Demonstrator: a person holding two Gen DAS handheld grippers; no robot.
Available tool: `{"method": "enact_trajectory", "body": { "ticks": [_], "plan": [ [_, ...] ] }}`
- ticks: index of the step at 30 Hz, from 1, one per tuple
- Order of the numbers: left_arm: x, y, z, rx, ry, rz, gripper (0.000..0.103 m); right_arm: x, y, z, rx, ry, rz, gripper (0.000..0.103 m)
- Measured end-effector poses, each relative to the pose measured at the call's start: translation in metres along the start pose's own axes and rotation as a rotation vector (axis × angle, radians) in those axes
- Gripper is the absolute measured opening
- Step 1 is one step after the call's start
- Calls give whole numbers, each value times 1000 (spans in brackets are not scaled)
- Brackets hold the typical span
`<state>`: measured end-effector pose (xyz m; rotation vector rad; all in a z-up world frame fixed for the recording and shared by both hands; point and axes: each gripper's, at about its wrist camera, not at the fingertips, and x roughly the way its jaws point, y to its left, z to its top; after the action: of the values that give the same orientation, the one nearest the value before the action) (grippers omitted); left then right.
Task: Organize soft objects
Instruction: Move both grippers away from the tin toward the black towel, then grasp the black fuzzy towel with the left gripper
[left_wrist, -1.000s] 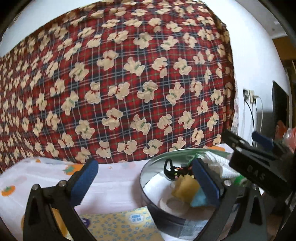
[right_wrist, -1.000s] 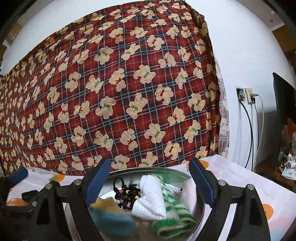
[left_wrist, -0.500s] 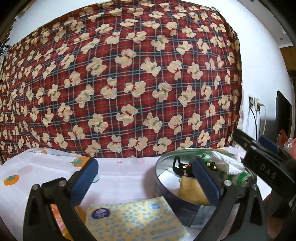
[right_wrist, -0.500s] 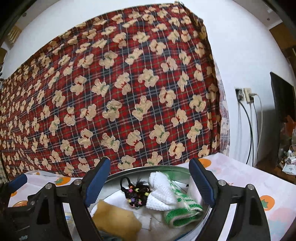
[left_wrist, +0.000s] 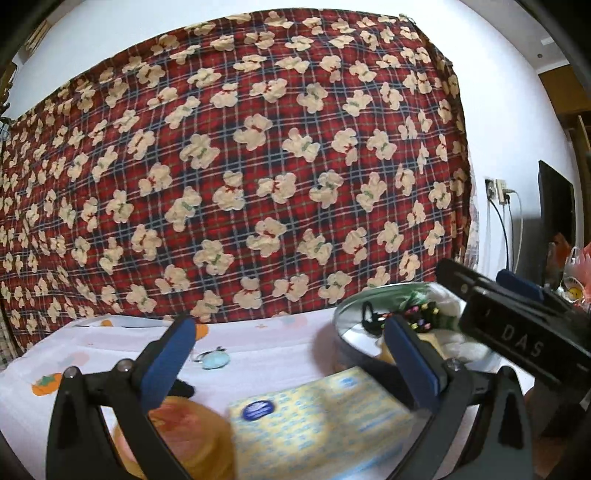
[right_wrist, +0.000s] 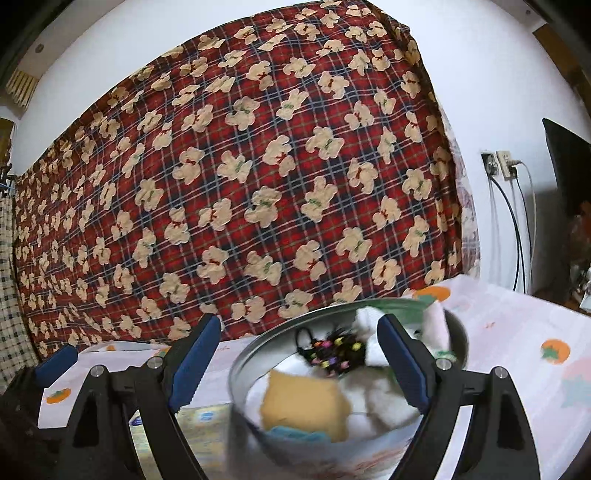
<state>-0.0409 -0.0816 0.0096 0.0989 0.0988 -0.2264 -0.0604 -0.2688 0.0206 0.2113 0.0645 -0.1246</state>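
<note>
While both grippers are held wide open and empty, the left gripper (left_wrist: 288, 354) above a yellow packet (left_wrist: 317, 417) and the right gripper (right_wrist: 299, 350) over the metal tin (right_wrist: 240, 373), a yellow sponge (right_wrist: 303, 406), black hair ties (right_wrist: 332, 354) and white cloths (right_wrist: 384, 402) are seen lying inside it.

Your left gripper (left_wrist: 288, 358): black angular frame, blue ribbed finger pads (left_wrist: 168, 363), silver screws.
Your right gripper (right_wrist: 299, 360): the same black frame, blue pads, white "DAS" lettering on its side.
</note>
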Motion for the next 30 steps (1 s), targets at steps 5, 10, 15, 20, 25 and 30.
{"method": "enact_trajectory", "body": {
  "ticks": [5, 10, 15, 20, 25, 30],
  "plan": [
    [-7, 30, -4, 0, 6, 37, 103, -7, 27, -7, 0, -8, 9, 88],
    [-12, 70, -9, -19, 18, 91, 103, -6, 66, -18, 3, 28, 57, 88],
    [-17, 112, -14, -20, 24, 156, 103, -10, 108, -28, -8, 35, 109, 88],
    [-15, 156, -21, -63, 74, 192, 103, -10, 151, -40, -7, 61, 167, 88],
    [-12, 196, -30, -108, 111, 237, 103, -9, 190, -50, -25, 80, 218, 88],
    [8, 220, -36, -68, 194, 254, 103, -3, 211, -57, 18, 109, 235, 88]
  ]
}}
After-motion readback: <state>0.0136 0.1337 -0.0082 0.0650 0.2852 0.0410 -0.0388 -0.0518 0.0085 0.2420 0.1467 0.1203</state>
